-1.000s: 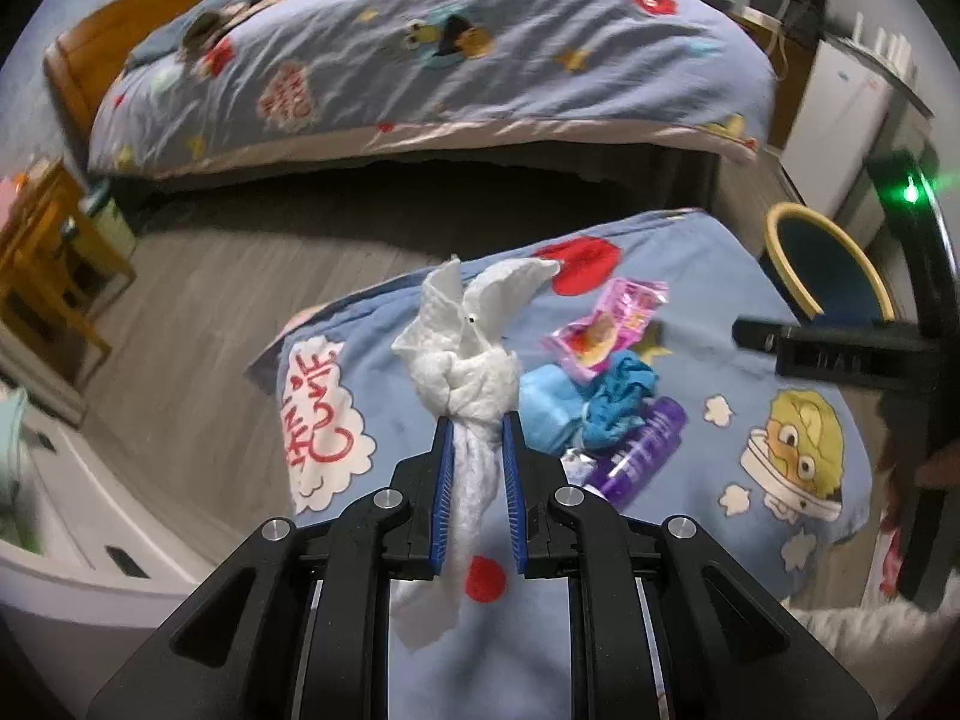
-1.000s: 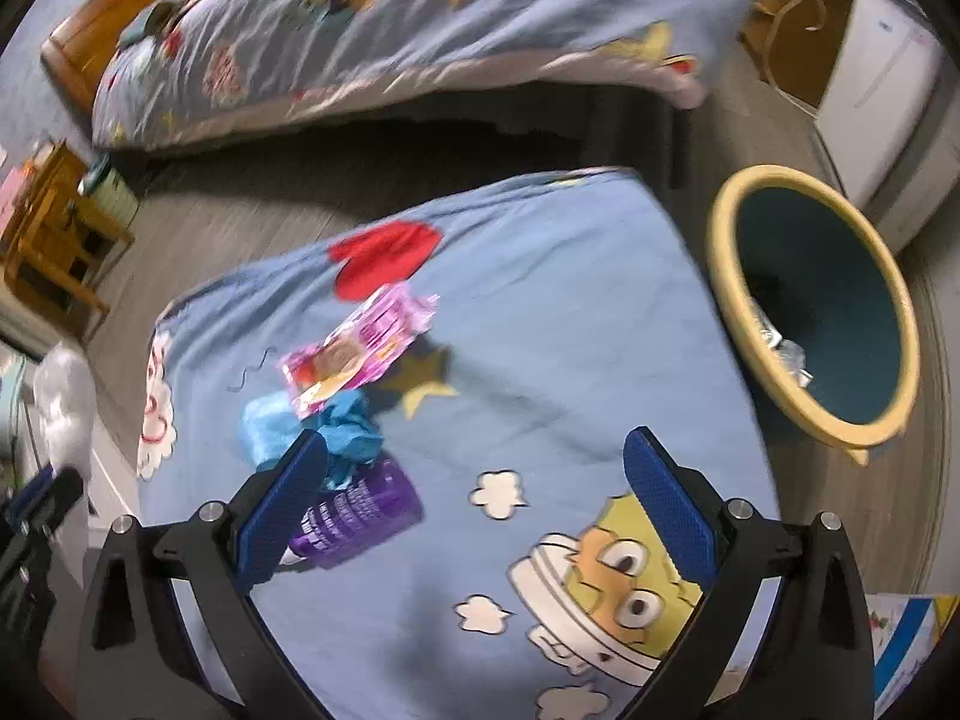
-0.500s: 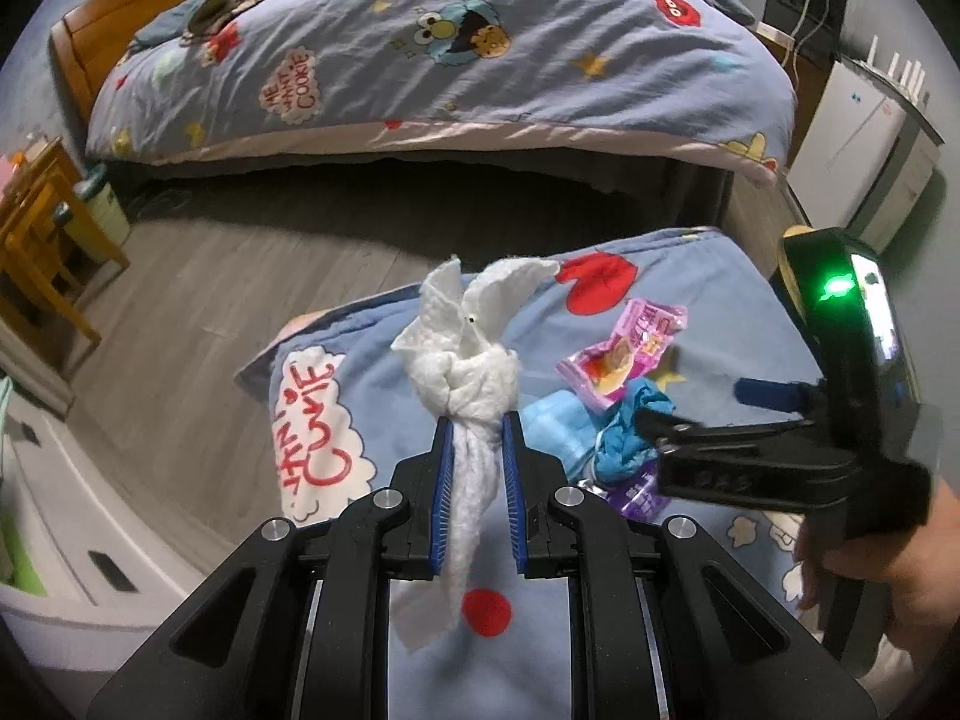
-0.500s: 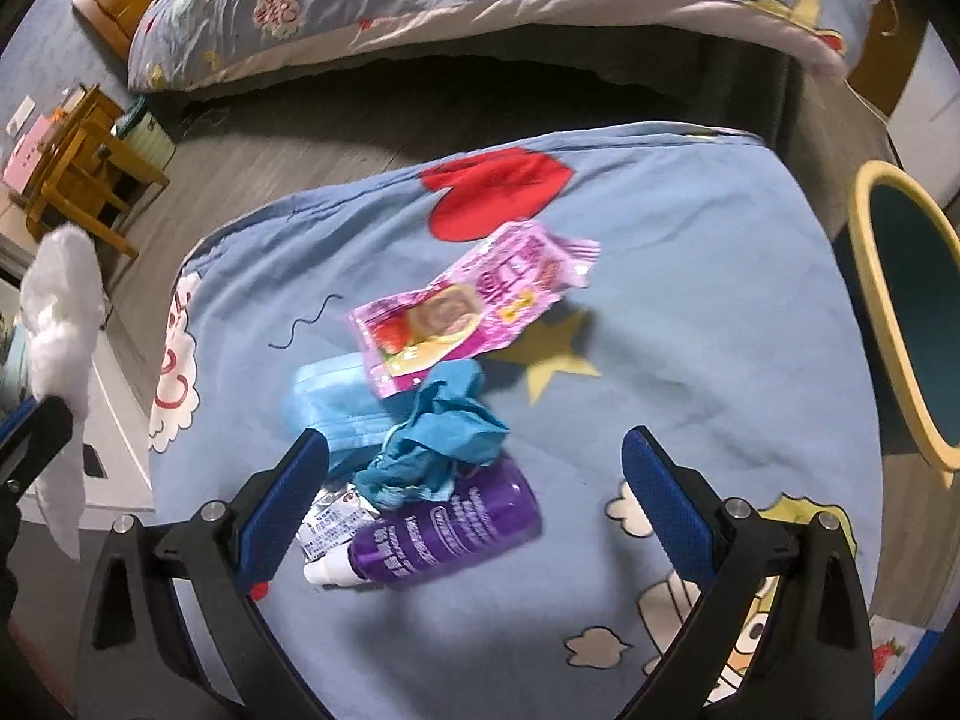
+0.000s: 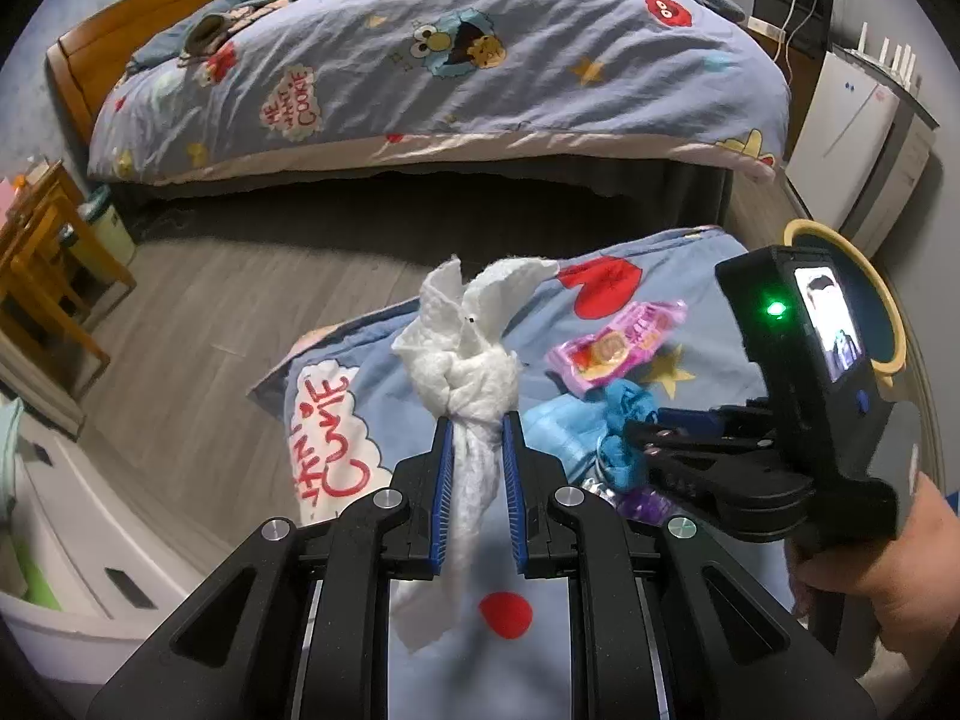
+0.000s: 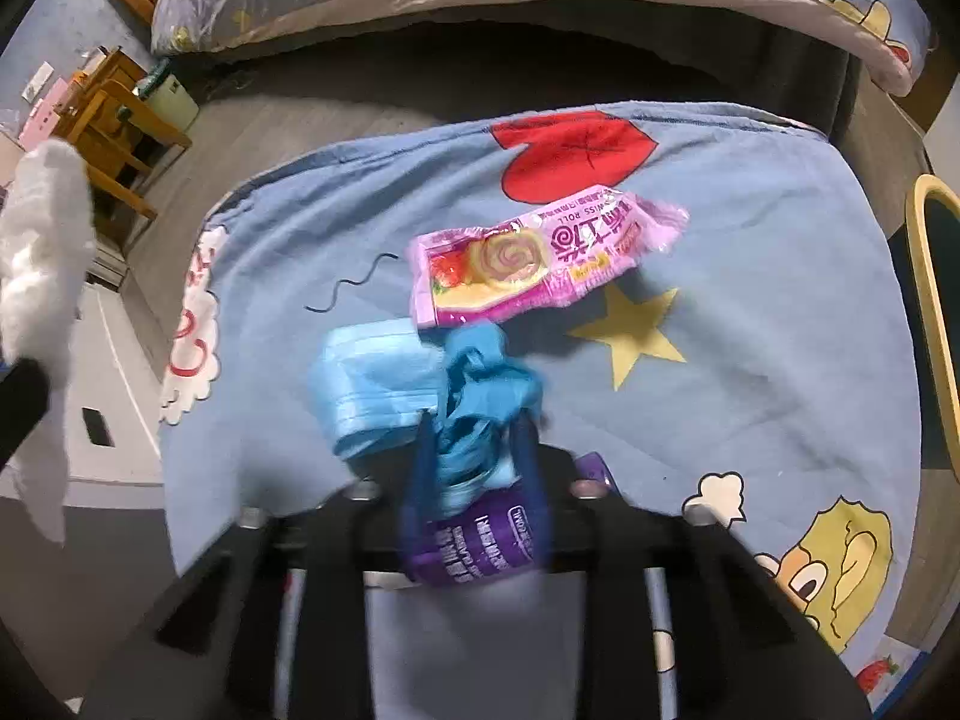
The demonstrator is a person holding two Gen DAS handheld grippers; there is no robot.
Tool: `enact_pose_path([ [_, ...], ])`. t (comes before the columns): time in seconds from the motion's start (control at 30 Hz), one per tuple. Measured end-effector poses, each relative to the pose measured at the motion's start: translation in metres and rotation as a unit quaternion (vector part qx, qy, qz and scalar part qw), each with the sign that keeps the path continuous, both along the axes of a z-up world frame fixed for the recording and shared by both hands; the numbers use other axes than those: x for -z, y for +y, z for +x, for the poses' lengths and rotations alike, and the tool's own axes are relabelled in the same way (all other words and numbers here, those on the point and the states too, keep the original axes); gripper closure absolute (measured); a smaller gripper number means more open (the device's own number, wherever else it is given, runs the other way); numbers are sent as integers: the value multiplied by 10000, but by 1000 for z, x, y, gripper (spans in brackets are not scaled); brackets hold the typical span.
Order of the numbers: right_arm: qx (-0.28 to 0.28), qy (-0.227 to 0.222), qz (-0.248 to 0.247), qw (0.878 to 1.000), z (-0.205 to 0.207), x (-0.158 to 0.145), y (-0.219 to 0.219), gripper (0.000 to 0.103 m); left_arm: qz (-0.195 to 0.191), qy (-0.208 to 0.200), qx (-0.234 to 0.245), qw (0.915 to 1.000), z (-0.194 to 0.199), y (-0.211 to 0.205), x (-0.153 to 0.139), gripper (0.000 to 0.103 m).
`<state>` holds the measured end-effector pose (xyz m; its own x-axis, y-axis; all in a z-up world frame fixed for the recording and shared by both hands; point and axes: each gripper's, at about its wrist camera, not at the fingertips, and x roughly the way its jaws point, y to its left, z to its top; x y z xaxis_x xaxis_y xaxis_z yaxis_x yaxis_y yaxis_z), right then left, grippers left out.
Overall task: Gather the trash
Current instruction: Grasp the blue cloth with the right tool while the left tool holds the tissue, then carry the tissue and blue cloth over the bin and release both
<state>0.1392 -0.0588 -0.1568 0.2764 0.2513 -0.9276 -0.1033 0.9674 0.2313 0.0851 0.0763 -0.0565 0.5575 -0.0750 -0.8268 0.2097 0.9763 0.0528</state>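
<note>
left gripper [image 5: 475,420]: clamped on a knotted white paper towel [image 5: 465,360], lifted clear of the blue cartoon cover [image 6: 750,276], centre of the left wrist view.
right gripper [image 6: 474,420]: jaws closing around a crumpled teal glove [image 6: 480,384], blurred, lower centre of the right wrist view.
glove's neighbours: pale blue face mask [image 6: 372,384] touching at left; purple bottle [image 6: 474,546] below, under the fingers.
pink snack wrapper [image 6: 534,255]: flat on the cover, just above the glove.
yellow-rimmed bin [image 5: 888,300]: right edge, beside the cover.
</note>
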Motion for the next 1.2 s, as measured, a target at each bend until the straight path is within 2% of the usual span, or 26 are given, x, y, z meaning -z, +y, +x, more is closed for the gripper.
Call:
enact_pose_path([
  [0.2, -78, -190, 247, 9995, -8, -24, -7, 89, 17, -111, 51, 9999, 0, -6, -6, 86],
  [0.4, -28, -544, 538, 9971, -19, -62, -26, 89, -28, -217, 27, 9998, 2, -11, -14, 86],
  [0.57, 154, -885, 493, 9947, -26, -89, -55, 89, -35, -234, 33, 9997, 4, -19, -15, 86],
  [1.0, 520, -1470, 214, 9875, -33, -122, -121, 89, 119, -226, 354, 9990, 5, -76, -10, 86],
  [1.2, 732, -1558, 277, 9847, -34, -128, -161, 89, 113, -204, 429, 9988, 9, -109, -7, 86],
])
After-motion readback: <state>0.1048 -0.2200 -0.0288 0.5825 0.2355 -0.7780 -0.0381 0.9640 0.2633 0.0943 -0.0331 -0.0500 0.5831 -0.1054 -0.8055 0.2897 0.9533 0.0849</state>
